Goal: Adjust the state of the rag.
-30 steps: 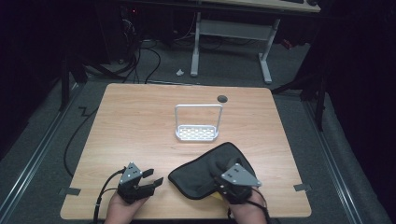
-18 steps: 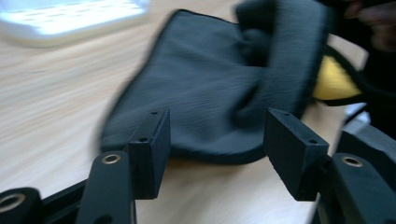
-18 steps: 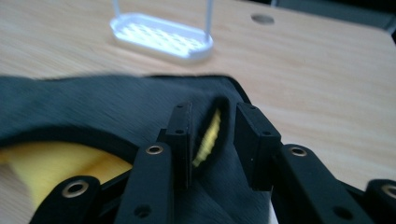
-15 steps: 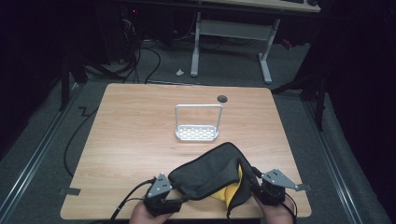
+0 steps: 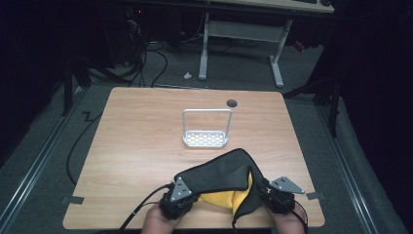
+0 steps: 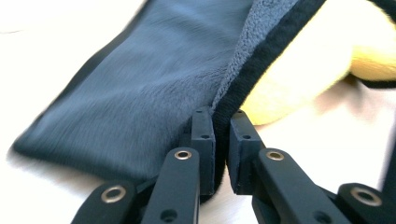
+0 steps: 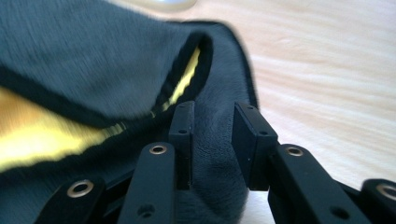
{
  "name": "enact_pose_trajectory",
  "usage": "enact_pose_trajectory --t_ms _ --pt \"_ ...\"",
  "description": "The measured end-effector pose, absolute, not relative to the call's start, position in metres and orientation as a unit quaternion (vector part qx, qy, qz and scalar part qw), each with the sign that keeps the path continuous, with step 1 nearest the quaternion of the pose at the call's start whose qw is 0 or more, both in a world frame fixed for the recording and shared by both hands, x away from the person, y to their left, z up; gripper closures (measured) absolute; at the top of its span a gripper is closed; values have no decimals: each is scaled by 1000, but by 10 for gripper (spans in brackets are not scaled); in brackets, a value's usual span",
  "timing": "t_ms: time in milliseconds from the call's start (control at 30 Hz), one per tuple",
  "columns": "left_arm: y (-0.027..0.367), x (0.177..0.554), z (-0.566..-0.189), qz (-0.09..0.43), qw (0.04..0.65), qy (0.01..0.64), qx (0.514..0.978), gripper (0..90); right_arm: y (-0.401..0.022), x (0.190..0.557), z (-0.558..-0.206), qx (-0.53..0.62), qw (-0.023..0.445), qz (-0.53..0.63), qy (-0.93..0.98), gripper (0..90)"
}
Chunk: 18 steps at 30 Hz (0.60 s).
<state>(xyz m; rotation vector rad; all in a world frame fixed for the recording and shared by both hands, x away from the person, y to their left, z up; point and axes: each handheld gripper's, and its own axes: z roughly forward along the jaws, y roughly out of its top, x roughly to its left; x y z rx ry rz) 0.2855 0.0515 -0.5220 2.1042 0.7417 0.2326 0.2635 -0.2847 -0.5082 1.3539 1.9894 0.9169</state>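
Left gripper (image 6: 222,140) fingers clamped on dark cloth (image 6: 154,79) edge, right gripper (image 7: 212,140) fingers closing around cloth fold.

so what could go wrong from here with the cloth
1. The left gripper pinches only the thin black edge of the dark cloth, so the hem could slip out when lifted.
2. The right gripper has its jaws around a fold of the cloth with a gap still showing; they have just been closing, and a pull now might leave that side behind.
3. The yellow cloth lies under the dark one and could get dragged toward the table edge.
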Motion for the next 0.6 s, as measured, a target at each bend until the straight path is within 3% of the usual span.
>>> enact_pose_trajectory --t_ms 267,467,600 --pt "123 311 -524 119 424 355 825 833 -270 272 -526 491 245 316 774 712" --pt "131 316 -533 117 419 363 824 826 -256 278 -527 479 255 310 781 709" --pt "125 311 -531 127 410 352 832 815 -247 275 -512 480 276 330 765 643"
